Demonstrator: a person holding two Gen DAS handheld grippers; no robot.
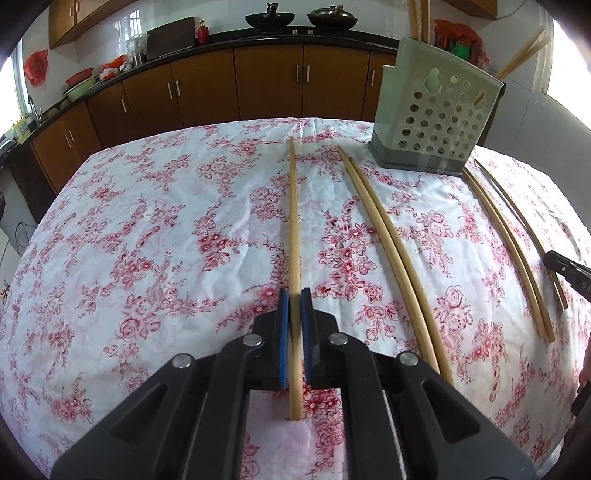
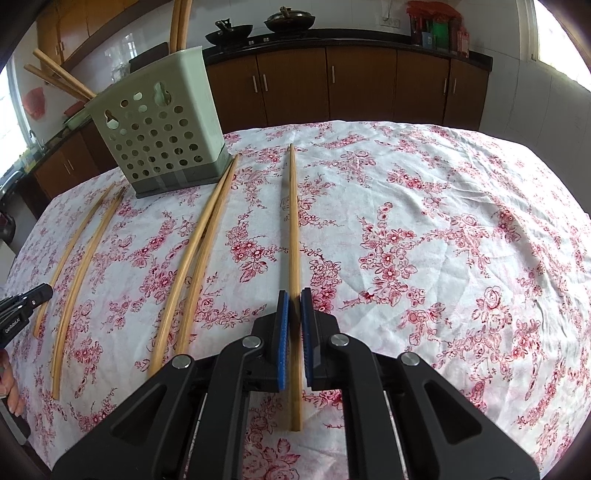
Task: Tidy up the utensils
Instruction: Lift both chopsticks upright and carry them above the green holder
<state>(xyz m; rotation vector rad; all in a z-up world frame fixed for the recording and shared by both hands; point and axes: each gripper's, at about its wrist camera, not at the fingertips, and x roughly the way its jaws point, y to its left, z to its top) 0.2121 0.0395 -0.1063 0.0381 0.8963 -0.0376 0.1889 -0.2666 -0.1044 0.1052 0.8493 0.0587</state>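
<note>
Left wrist view: the left hand-held gripper (image 1: 294,295) is clenched on a chopstick (image 1: 293,221); the right hand-held gripper (image 2: 294,295) likewise grips a chopstick (image 2: 293,229). The pick-up step seems underway; next comes carrying each ahead to the holder (image 1: 436,125).

A table covered by a white cloth with red flowers (image 1: 155,229) spreads out in front of the tool. Far ahead, past the table, a row of brown wooden cupboards (image 1: 266,81) runs along the wall. They have thin silver handles. A dark counter (image 2: 332,35) sits on top of them. Two black pans (image 1: 271,18) stand on the counter, straight ahead. The wall behind is shiny white tile (image 1: 221,16). More brown cupboards (image 1: 74,14) hang high up, ahead and to the left. Bright light comes through a window (image 2: 561,37) far ahead to the right.
</note>
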